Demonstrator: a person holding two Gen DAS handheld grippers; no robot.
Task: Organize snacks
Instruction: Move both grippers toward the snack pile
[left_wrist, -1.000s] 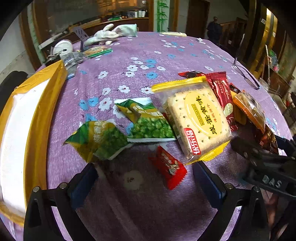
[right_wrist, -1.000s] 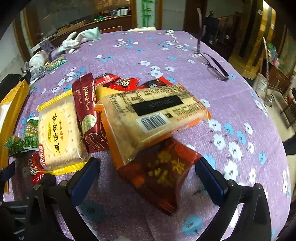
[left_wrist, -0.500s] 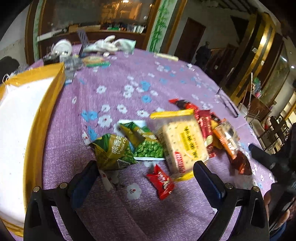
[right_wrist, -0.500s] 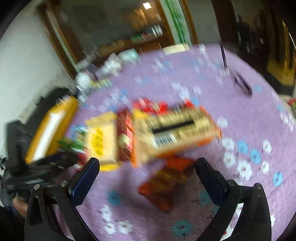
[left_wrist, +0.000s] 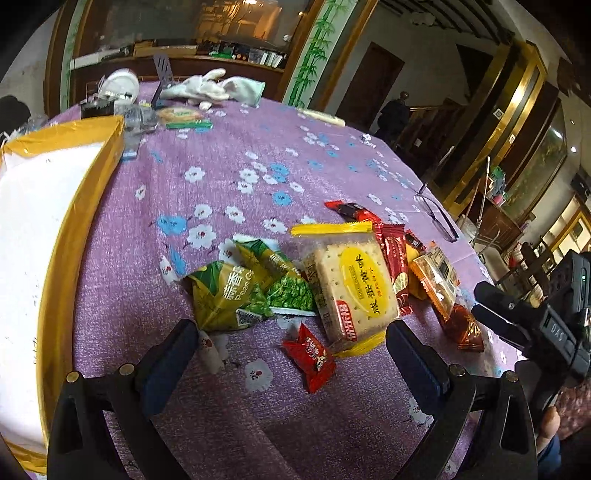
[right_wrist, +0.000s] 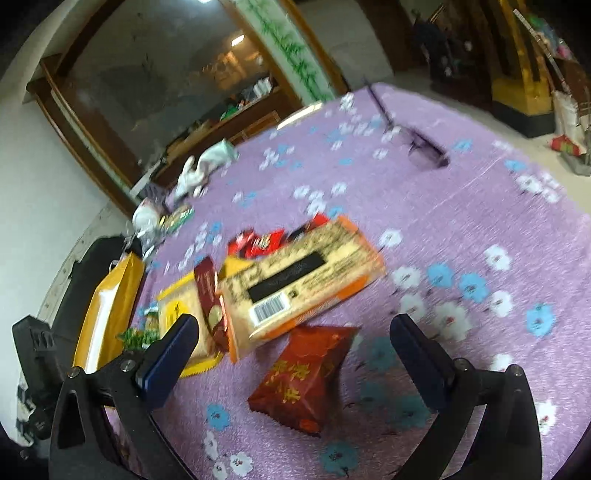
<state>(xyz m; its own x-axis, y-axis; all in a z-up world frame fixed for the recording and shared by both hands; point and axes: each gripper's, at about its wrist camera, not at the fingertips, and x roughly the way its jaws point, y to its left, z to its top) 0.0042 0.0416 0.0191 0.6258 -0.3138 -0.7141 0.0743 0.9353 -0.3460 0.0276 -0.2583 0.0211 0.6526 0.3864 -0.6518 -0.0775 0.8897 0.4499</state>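
A heap of snack packs lies on the purple flowered tablecloth (left_wrist: 229, 155). In the left wrist view I see two green pea packs (left_wrist: 229, 295), a clear cracker pack with a yellow label (left_wrist: 354, 288), a small red candy pack (left_wrist: 310, 356), a dark red wafer pack (left_wrist: 393, 254) and an orange pack (left_wrist: 436, 277). My left gripper (left_wrist: 291, 354) is open above the small red pack. In the right wrist view the orange cracker pack (right_wrist: 295, 280) lies label down over a red-brown pack (right_wrist: 306, 376). My right gripper (right_wrist: 295, 354) is open above them.
A yellow-rimmed white box (left_wrist: 44, 236) stands at the left, also in the right wrist view (right_wrist: 110, 302). White gloves (left_wrist: 210, 88), a small pack (left_wrist: 181, 116) and clutter lie at the far edge. Glasses (left_wrist: 436, 214) lie at the right. The right gripper's body (left_wrist: 535, 325) is at the right.
Both grippers have risen and pulled back from the heap, so the snacks look smaller and farther. The right view has swung left and tilted. No snack has moved.
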